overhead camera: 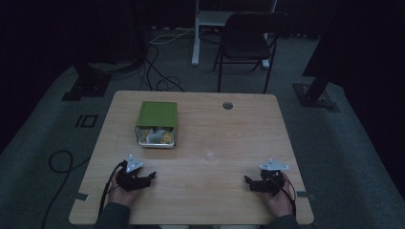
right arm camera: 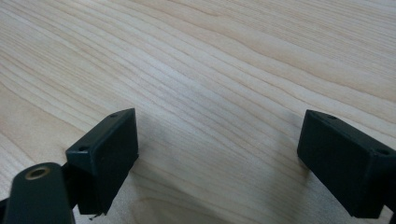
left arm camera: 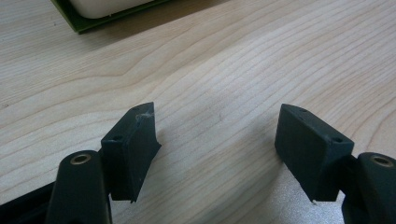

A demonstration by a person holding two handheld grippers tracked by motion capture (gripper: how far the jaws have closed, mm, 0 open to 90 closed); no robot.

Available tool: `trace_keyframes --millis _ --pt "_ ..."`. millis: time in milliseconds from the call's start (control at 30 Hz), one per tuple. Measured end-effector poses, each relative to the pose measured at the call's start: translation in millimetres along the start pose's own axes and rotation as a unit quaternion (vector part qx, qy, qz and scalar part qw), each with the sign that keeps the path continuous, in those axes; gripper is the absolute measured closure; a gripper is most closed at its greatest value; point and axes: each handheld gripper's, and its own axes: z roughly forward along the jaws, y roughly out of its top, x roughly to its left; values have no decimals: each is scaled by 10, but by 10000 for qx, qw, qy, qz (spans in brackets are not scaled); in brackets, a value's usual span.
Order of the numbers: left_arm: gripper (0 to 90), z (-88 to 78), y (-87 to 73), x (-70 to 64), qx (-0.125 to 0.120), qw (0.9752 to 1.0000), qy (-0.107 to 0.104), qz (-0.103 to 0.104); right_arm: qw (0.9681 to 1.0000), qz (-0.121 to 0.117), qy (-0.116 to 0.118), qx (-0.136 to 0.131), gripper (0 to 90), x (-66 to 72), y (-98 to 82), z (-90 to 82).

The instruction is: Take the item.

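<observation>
The green box (overhead camera: pixel 157 118) sits on the table (overhead camera: pixel 215 157), on the left side, past the middle. It lies on its side, with its open mouth facing the person. Inside is a pale tray with small bits, some yellow; what they are is too small to tell. The box looks stiff and light, with smooth walls that may slip. A good place to grab may be a thin side wall at the mouth. Its long way seems to run from front to back. The left gripper (overhead camera: pixel 143 179) is wide open with nothing in it, near the box. The right gripper (overhead camera: pixel 255 183) is open too, well apart.
</observation>
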Motion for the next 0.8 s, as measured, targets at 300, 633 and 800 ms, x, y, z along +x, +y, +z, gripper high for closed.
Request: trace_keyframes --millis 300,633,800 --pt "310 -5 -4 -3 0 10000 16 -13 10000 -9 -1 -1 121 1 -1 -1" --pt "346 -23 2 7 55 10000 23 -20 10000 13 -18 -4 122 16 -8 -8" --pt "360 -44 10 9 148 9999 15 -12 10000 16 -19 -6 123 18 -9 -9"
